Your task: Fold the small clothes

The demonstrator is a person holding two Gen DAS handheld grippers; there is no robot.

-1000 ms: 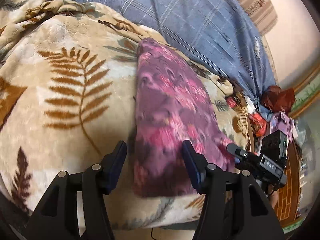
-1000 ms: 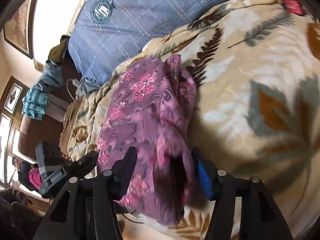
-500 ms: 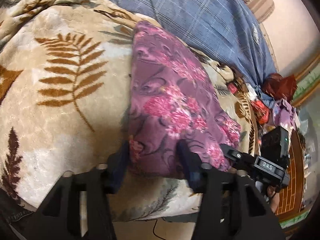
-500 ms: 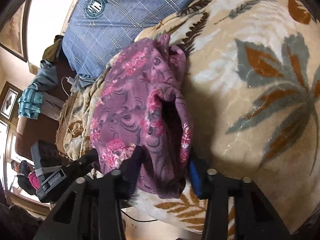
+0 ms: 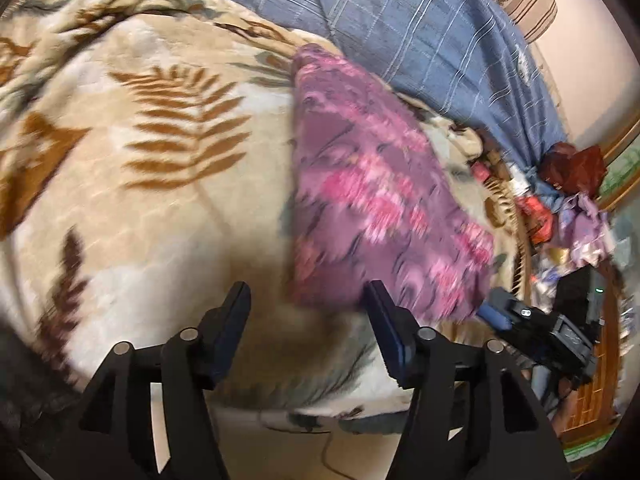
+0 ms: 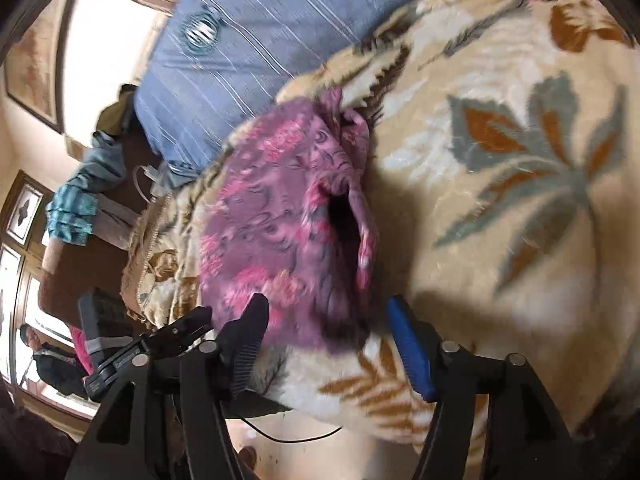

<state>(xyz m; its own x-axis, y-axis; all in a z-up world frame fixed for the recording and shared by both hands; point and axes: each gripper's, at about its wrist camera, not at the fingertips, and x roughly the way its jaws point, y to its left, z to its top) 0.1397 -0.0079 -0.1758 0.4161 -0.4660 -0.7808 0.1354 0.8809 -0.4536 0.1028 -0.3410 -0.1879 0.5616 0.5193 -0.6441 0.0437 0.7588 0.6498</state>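
Note:
A small purple garment with pink flowers lies folded lengthwise on the beige leaf-patterned blanket. It also shows in the right wrist view, with a dark opening at its near right side. My left gripper is open and empty, just short of the garment's near left corner. My right gripper is open and empty at the garment's near right end. The right gripper also shows at the right edge of the left wrist view.
A blue checked quilt lies beyond the blanket. Loose clothes pile at the far right by a woven basket rim. The bed's near edge drops to the floor just under both grippers. A person stands at the left.
Both grippers had closed in on the garment's near end half a second ago. Now both are open again and drawn back a little. The garment lies shorter than one second ago.

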